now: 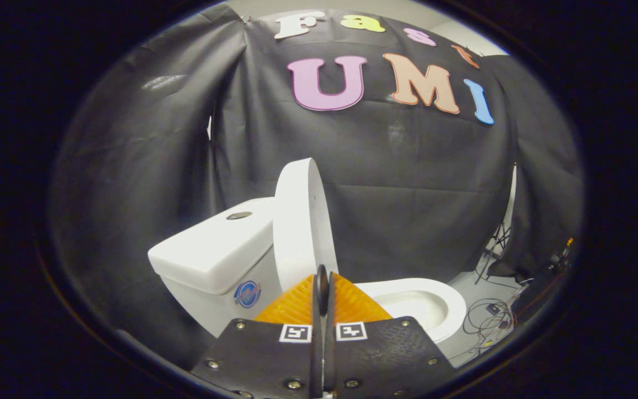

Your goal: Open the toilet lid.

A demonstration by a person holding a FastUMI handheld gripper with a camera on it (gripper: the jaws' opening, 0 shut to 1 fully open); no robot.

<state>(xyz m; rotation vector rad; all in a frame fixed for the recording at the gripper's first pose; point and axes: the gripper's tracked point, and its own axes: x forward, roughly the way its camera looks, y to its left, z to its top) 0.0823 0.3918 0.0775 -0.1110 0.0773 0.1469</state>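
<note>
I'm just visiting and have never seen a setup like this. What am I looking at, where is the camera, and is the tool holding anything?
The camera rides on a hand-held two-finger gripper and looks forward along its fingers, which sit at the bottom of the picture. They are closed together with nothing between them. Just beyond them stands a toilet: the lid is raised, nearly upright beside the tank, and the bowl is uncovered. Cables lie on the floor past the bowl.
</note>
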